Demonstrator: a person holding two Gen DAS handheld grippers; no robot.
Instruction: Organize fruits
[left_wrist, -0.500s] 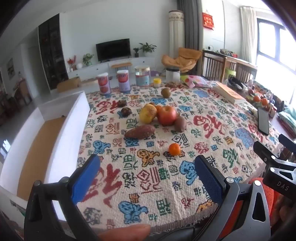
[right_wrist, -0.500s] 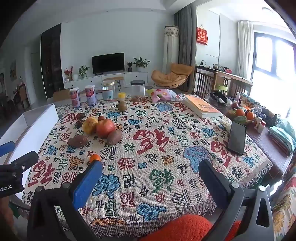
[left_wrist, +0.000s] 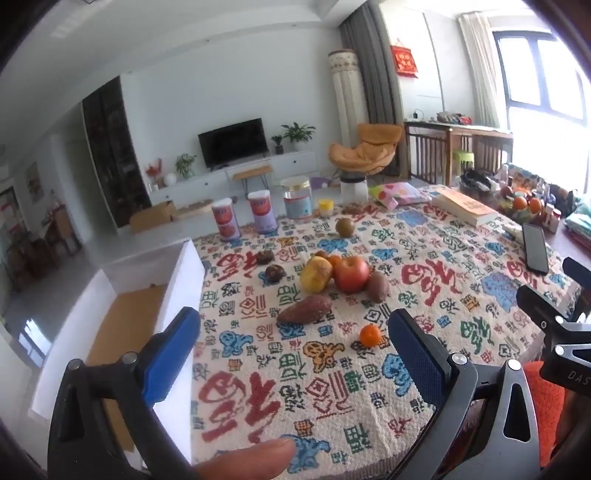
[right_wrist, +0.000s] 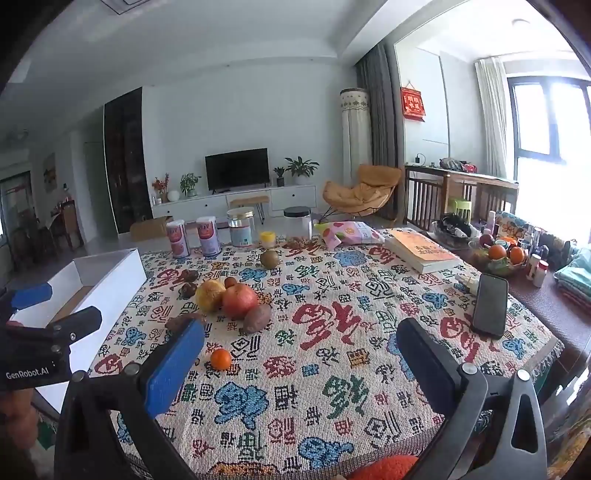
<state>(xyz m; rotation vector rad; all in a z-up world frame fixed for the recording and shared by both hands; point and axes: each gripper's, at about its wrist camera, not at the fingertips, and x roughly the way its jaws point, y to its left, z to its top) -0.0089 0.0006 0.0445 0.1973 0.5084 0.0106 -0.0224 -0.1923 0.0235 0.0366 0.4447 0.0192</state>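
Both views have risen slightly; fruit lies unmoved. Left tongs and right tongs hang apart, empty. On the worktop, the nearest mandarin looks light, soft-skinned: grip its middle gently.

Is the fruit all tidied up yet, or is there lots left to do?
Nothing looks done yet. The white box by the table shows no fruit inside. Both grippers, left and right, hover with open jaws, holding nothing. Still left on the cloth: the red apple, the yellow fruit, the small orange and the others.
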